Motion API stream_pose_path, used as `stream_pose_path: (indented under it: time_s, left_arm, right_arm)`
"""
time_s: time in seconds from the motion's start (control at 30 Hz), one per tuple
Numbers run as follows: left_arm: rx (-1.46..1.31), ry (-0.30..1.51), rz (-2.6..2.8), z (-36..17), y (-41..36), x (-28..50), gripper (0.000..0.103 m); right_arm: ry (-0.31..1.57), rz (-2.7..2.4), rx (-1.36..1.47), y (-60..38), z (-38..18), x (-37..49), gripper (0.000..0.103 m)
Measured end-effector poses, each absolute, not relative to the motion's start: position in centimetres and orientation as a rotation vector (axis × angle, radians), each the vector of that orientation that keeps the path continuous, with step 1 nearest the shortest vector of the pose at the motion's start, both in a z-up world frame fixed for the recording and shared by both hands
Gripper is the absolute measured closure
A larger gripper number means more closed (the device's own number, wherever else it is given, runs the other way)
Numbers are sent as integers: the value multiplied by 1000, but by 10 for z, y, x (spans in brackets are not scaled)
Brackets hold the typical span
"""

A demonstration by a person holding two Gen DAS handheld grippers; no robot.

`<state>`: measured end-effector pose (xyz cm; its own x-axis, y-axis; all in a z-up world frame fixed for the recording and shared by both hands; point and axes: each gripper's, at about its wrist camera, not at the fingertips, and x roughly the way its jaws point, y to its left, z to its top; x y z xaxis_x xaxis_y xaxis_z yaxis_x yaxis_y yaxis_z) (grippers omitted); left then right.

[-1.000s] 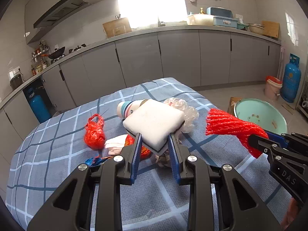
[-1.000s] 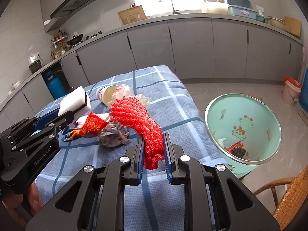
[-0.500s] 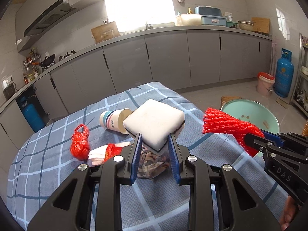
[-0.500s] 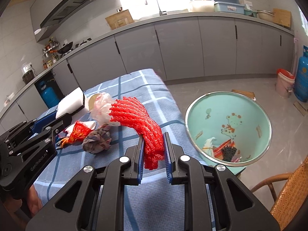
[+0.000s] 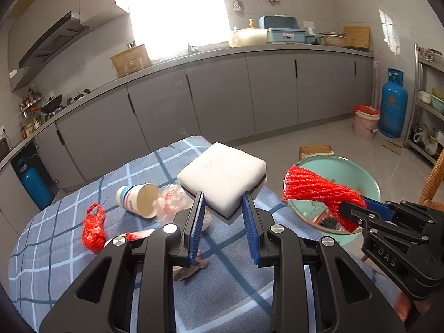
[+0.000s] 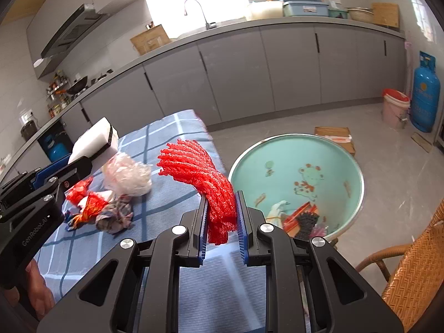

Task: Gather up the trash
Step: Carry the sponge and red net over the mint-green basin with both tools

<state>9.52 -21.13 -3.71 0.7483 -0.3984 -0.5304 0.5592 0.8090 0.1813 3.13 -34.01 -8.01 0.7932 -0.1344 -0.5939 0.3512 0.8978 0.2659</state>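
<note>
My left gripper is shut on a white foam sponge block, held above the blue checked tablecloth. My right gripper is shut on a red foam net sleeve, near the table's right edge. The teal basin stands on the floor to the right, with several scraps lying inside. On the cloth lie a paper cup on its side, a crumpled clear plastic bag, a red plastic bag, a red wrapper and a crumpled checked rag.
Grey kitchen cabinets line the back wall. A blue gas cylinder and a pink bucket stand at the far right. A wicker chair sits at the lower right beside the basin. A cardboard piece lies behind the basin.
Both grippers have swung to the right with their loads, toward the basin. The basin now shows larger and nearer the middle of the right wrist view; the trash on the cloth has shifted left.
</note>
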Motion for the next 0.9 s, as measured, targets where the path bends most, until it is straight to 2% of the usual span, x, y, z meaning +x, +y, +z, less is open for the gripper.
stream_pose_path:
  time_s: [0.4,0.9]
  left_arm:
    - [377,491,-630,-38,-264,93,74]
    - [395,574,-716,-62,-326,107,74]
  right_arm:
    - [568,-364,407,-388,-72,14,83]
    - [571,-438,423,-440,-76,20,83]
